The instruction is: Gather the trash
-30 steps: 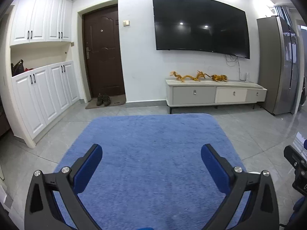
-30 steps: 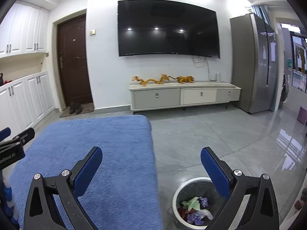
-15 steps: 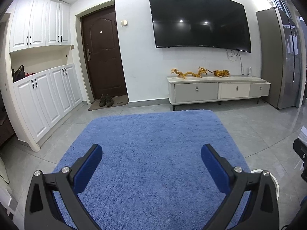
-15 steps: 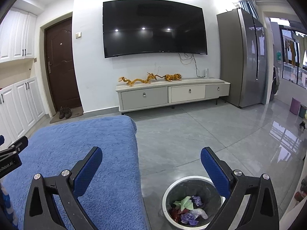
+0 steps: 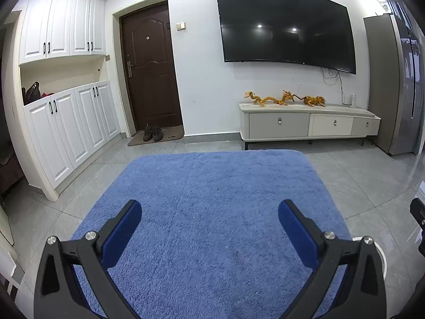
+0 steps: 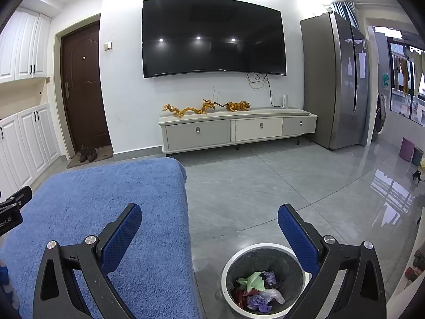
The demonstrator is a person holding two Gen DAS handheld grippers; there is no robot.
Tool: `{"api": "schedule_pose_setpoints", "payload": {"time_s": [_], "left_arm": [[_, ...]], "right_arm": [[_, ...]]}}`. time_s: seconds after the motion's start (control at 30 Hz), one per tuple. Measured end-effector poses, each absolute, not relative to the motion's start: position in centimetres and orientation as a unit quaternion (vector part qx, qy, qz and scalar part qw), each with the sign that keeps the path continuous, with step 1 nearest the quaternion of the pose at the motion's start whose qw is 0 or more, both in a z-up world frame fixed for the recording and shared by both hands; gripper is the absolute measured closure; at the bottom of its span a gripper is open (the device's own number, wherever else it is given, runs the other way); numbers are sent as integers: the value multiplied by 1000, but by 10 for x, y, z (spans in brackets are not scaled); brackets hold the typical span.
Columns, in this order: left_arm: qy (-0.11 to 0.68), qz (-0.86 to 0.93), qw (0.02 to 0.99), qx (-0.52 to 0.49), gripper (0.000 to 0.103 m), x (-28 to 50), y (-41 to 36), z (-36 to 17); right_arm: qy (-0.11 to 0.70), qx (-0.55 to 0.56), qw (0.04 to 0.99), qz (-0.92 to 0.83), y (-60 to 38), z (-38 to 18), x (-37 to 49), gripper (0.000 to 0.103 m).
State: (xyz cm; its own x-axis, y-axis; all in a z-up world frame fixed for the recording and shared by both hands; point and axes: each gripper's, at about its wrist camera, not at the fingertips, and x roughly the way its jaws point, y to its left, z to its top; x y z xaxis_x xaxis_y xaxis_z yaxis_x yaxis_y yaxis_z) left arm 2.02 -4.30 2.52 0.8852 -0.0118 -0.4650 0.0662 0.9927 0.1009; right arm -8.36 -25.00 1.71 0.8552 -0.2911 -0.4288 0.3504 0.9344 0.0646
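Observation:
A round trash bin point(image 6: 228, 263) with a white rim and dark liner stands on the grey floor beside the blue rug point(image 6: 106, 212). It holds crumpled trash point(image 6: 256, 287): green, purple, red and clear pieces. My right gripper point(image 6: 209, 219) is open and empty, raised above the rug's edge and the bin. My left gripper point(image 5: 209, 215) is open and empty over the blue rug point(image 5: 212, 199). A sliver of the bin's rim point(image 5: 381, 255) shows at the lower right of the left wrist view. No loose trash shows on the rug.
A low TV cabinet point(image 6: 236, 130) with golden figurines stands against the far wall under a wall TV point(image 6: 212, 40). A grey fridge point(image 6: 334, 85) is at the right. White cupboards point(image 5: 66, 133), a brown door point(image 5: 151, 71) and shoes point(image 5: 152, 132) are at the left.
Both cameras have shifted and tilted slightly; the bin sits a little further right in the right wrist view. Both grippers stay open and empty.

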Motion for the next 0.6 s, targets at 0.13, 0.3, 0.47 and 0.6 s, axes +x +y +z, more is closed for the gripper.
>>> {"api": "schedule_pose_setpoints", "payload": {"time_s": [0.13,0.3,0.47,0.6], "left_arm": [[249,-28,966,58,0,21,-45,19],[262,-42,962,62,0,22,-53,13],[280,-55,956,69,0,25,-63,4],[295,-63,951,74,0,26,-71,-5]], "right_arm": [[219,65,959,-168,-251,14,-80,0],[229,63,957,-167,-253,9,-74,0],[239,63,954,-168,-255,4,-69,0],[248,62,952,-171,-256,-2,-66,0]]}}
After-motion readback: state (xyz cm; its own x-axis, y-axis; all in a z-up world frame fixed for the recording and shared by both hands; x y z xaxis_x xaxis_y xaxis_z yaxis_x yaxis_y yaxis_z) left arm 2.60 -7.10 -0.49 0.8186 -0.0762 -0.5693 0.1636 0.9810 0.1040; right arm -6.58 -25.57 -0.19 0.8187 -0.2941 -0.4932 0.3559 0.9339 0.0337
